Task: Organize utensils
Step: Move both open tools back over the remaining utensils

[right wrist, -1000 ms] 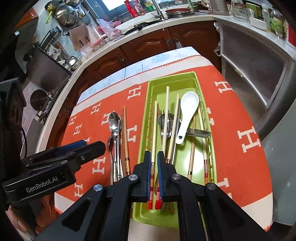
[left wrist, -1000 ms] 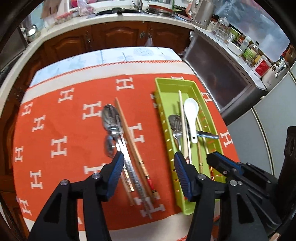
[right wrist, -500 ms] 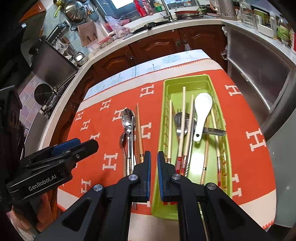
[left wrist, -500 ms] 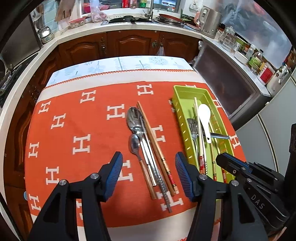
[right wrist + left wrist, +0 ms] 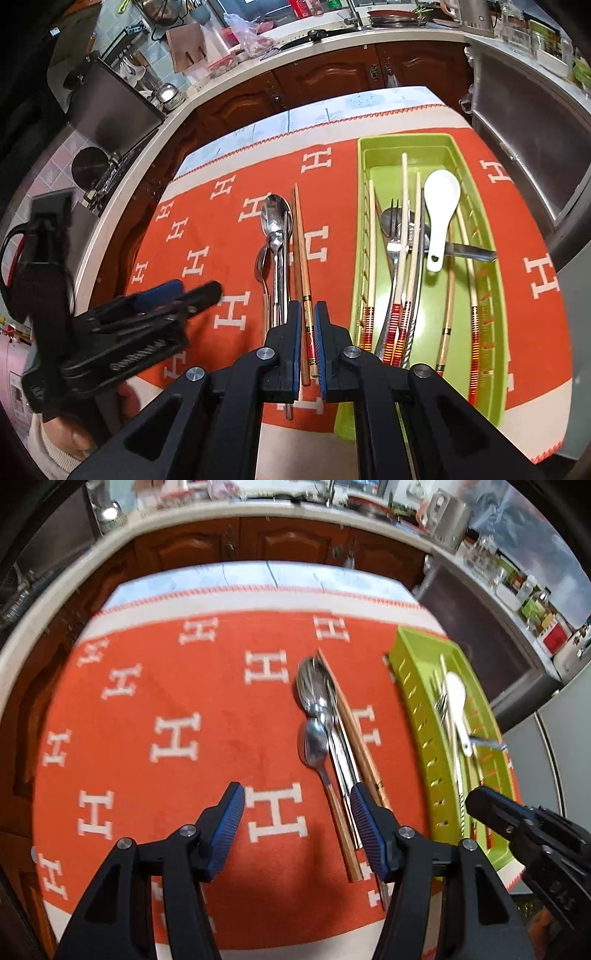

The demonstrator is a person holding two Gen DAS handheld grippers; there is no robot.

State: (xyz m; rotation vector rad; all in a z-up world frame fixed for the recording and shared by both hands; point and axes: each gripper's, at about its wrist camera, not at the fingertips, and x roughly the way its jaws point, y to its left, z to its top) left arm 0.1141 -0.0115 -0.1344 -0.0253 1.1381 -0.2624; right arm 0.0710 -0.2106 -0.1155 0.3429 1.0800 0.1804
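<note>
Most utensils already lay in the green tray point(image 5: 432, 142) at frame right, while spoons point(image 5: 275, 218) and apparently one chopstick point(image 5: 300, 251) remained on the orange cloth point(image 5: 207, 236) at centre; the left gripper point(image 5: 297, 805) stood apart and empty, the right gripper point(image 5: 307, 332) together, holding nothing.

I saw a table point(image 5: 388, 96) whose pale top showed only along its far edge; an orange cloth point(image 5: 207, 236) patterned with white H letters covered the rest of it, a cream band bordering the cloth at the far and near sides; on the cloth, right of centre, a green tray point(image 5: 495, 295) lay lengthwise from near to far; left of the tray and apart from it, a small bundle lay straight on the cloth; a large metal spoon point(image 5: 275, 218), a smaller spoon point(image 5: 312, 744) overlapped by it, and a wooden chopstick point(image 5: 300, 251) just beside them on the right.
</note>
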